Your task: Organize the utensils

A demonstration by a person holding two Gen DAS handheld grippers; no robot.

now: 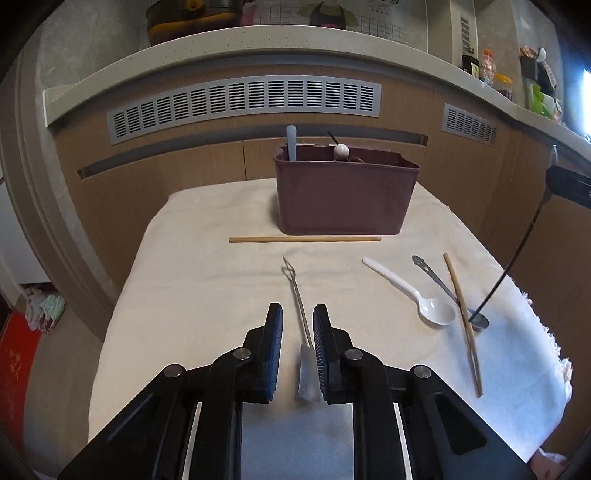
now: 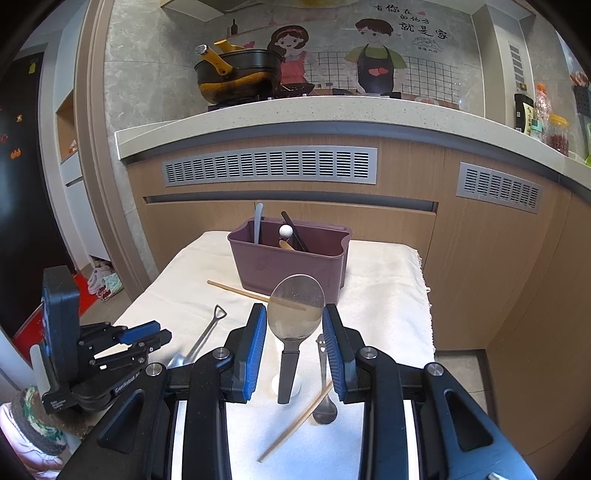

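The left tongs (image 1: 298, 314) stand only a little open. Between their blue pads lies the thin-handled spoon (image 1: 301, 317), flat on the cloth (image 1: 207, 258). The right pad is against the spoon's bowl, but on the other side a strip of cloth shows between spoon and pad, so the spoon is not gripped.

The right tongs (image 2: 295, 310) are closed on the rice paddle (image 2: 295, 325). The pads press on the two edges of its clear round head, and the dark handle hangs back toward the camera, above the cloth. In the left view the paddle shows as a thin dark line, with its lower end over the bowl of the steel spoon (image 1: 436, 277).

The brown box (image 1: 340, 199) stands at the far end of the cloth, near the cabinet (image 1: 155, 192). It already holds a pale blue handle, a white ball-ended piece and dark sticks. One chopstick (image 1: 304, 239) lies just in front of the box, across the way. A second chopstick (image 1: 461, 321) lies over the steel spoon, and the white plastic spoon (image 1: 410, 291) is just beside them.

The middle of the cloth, between the thin-handled spoon and the box, is bare. On the right the cloth hangs over the table edge with a fringe.

On the wall (image 2: 424, 33) beside the two cartoon cooks there are Chinese characters; the lower line reads 就是家. The left tongs carry small white print, too small to read surely.
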